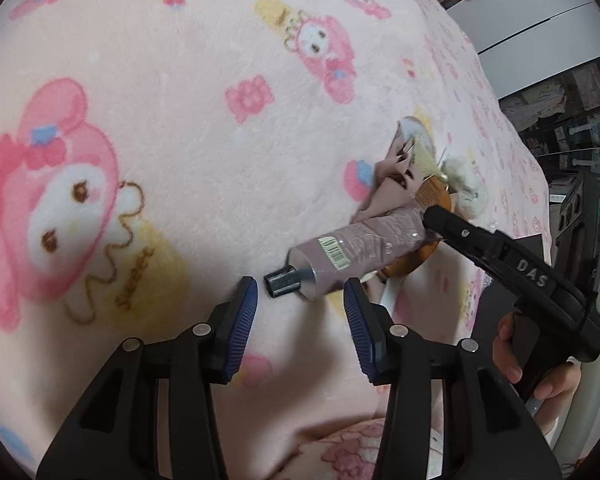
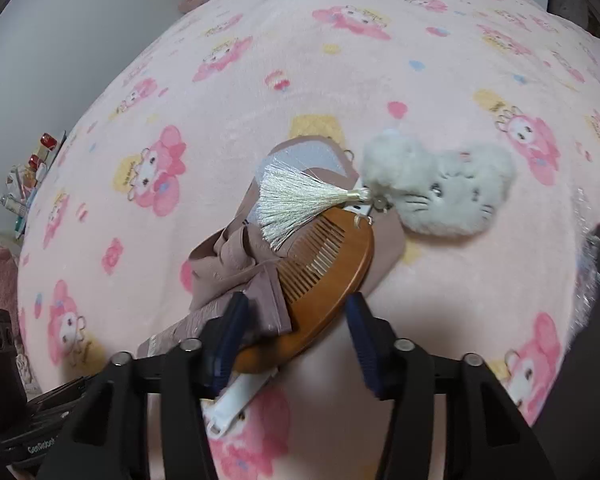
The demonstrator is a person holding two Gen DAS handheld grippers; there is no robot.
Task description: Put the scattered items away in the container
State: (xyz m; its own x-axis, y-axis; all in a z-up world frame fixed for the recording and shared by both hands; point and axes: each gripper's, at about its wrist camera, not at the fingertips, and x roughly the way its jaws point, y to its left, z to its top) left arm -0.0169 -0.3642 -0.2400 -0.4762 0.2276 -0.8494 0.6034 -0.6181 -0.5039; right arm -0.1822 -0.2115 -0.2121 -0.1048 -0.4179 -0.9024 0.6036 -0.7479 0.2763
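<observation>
Left wrist view: the left gripper (image 1: 300, 312) hovers wide open over a pink cartoon-print blanket (image 1: 172, 100), holding nothing — a mauve tube (image 1: 356, 252) with a black cap lies just beyond its fingertips. The right gripper (image 1: 432, 216) reaches in from the right, touching the tube's far end.

Right wrist view: the right gripper (image 2: 296, 328) is open, its blue pads flanking a wooden comb (image 2: 324, 276) lying on a mauve pouch (image 2: 236, 264) — a pale tassel (image 2: 296, 196) and a fluffy cat-face plush (image 2: 440, 188) sit beyond.
</observation>
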